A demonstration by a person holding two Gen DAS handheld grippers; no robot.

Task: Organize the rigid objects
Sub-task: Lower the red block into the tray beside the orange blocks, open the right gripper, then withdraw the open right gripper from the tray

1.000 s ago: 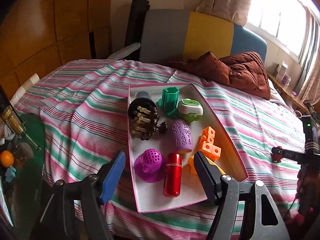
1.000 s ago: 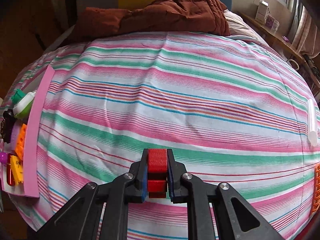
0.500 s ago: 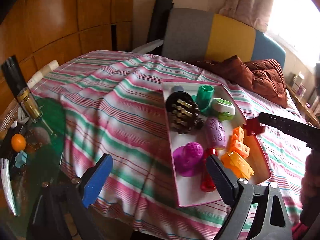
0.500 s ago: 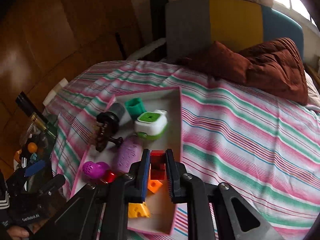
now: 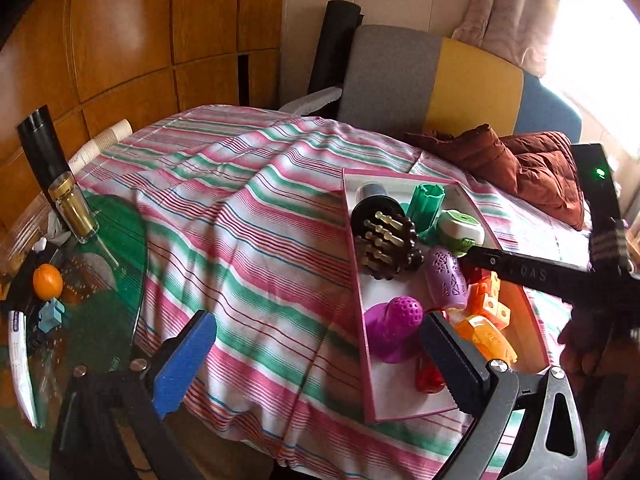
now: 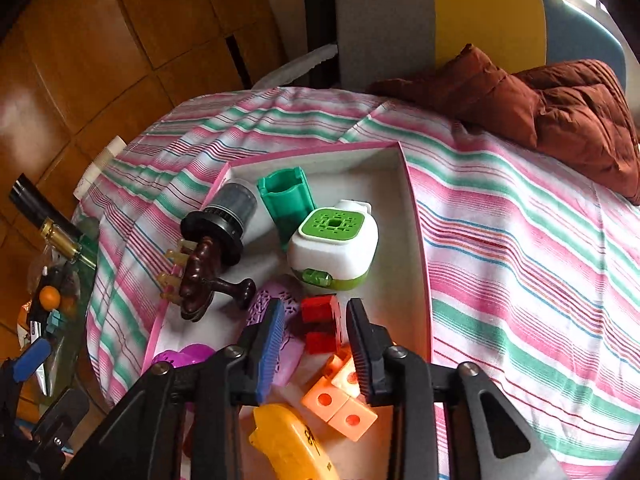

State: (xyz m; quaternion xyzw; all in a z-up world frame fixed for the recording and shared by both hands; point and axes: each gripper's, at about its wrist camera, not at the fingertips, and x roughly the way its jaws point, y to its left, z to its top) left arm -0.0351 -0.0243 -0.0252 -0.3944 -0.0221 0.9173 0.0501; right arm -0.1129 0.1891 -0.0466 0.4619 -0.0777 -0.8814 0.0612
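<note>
A pink-rimmed white box (image 6: 416, 220) lies on the striped bed and holds several toys. Among them are a green-and-white device (image 6: 334, 240), a green holder (image 6: 286, 200), a dark spiked massager (image 6: 208, 256), a purple egg (image 6: 276, 300), orange blocks (image 6: 340, 400) and a yellow piece (image 6: 288, 440). My right gripper (image 6: 316, 306) hangs over the box's near half. Its jaws are opening, and a red block (image 6: 320, 312) sits between them with a gap on each side. My left gripper (image 5: 316, 322) stands wide open and holds nothing, over the bedspread at the box's left rim (image 5: 354, 248).
A green glass side table (image 5: 120, 240) at the left carries a bottle (image 5: 74, 216) and an orange (image 5: 48, 282). A brown jacket (image 6: 560, 120) lies at the bed's far right, before a grey, yellow and blue headboard (image 6: 440, 20). Wooden wall panels stand at the left.
My right gripper carried the red block from the bare bedspread to over the box, and its jaws have parted from the block. My left gripper opened wider and swung left off the box.
</note>
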